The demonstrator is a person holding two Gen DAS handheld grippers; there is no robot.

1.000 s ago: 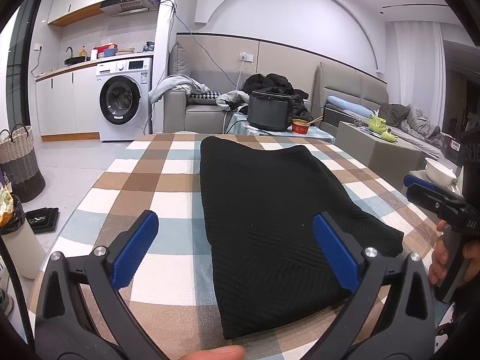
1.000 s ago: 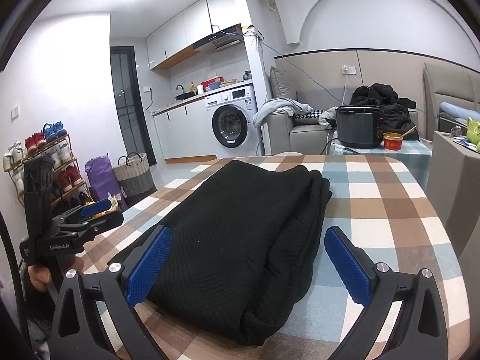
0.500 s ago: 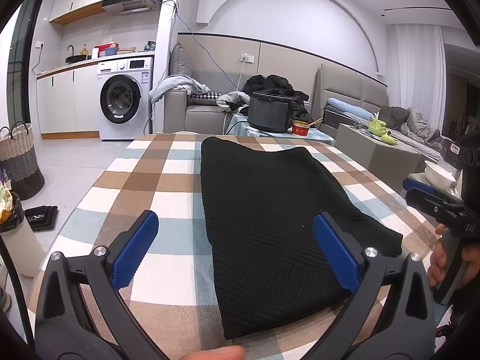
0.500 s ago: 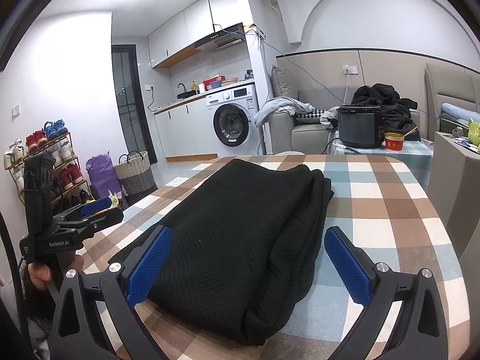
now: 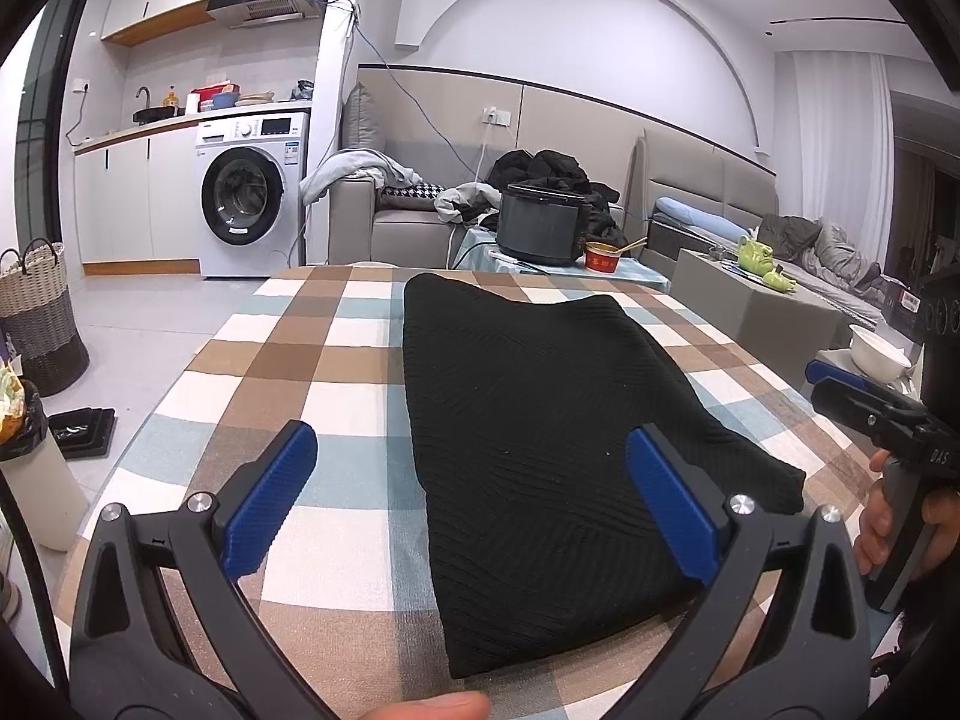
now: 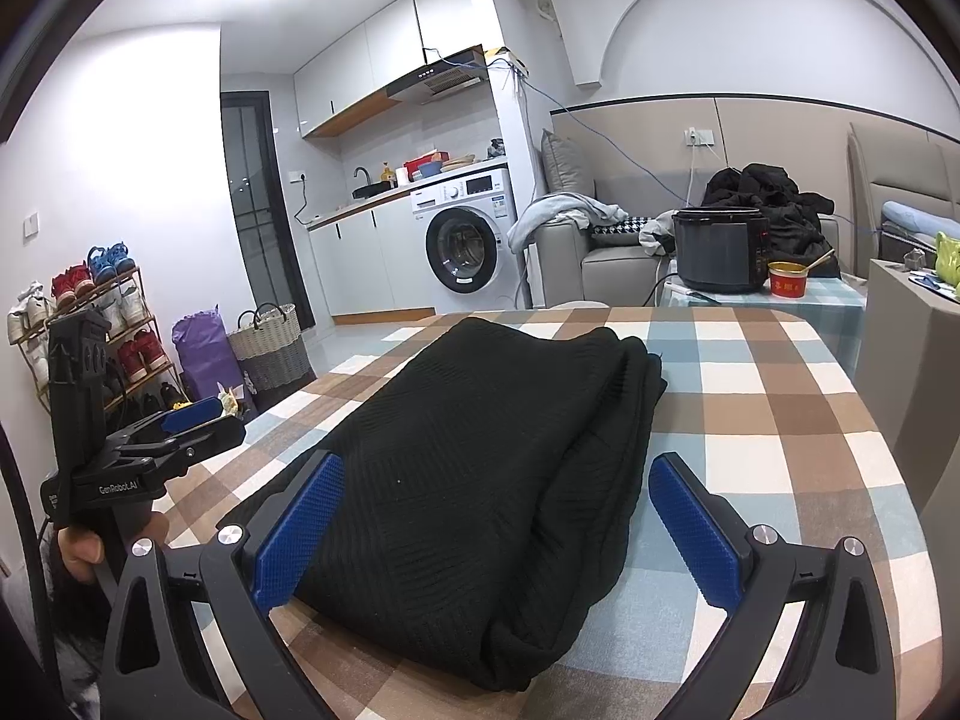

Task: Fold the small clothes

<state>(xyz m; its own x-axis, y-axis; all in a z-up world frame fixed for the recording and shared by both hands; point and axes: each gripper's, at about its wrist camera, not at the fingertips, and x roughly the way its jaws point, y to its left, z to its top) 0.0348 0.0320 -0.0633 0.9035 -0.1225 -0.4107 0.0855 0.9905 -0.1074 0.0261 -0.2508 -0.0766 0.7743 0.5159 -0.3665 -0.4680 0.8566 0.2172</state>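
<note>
A black knitted garment (image 5: 540, 420) lies folded in a long rectangle on the checked tablecloth (image 5: 312, 360); it also shows in the right wrist view (image 6: 480, 468), with stacked layers at its right edge. My left gripper (image 5: 474, 498) is open and empty, held above the near end of the garment. My right gripper (image 6: 498, 528) is open and empty, with the garment's near end between its blue pads. Each gripper shows in the other's view: the right one (image 5: 840, 384), the left one (image 6: 198, 414); both are held off the table's sides.
The round table's edge (image 6: 888, 456) curves on the right. Beyond it stand a small table with a black cooker (image 5: 540, 228) and a red cup (image 5: 603, 256), a sofa, a washing machine (image 5: 249, 204), a woven basket (image 5: 39, 318) and a shoe rack (image 6: 84, 312).
Almost nothing has moved. Both grippers stay open over the garment; the views shift only slightly.
</note>
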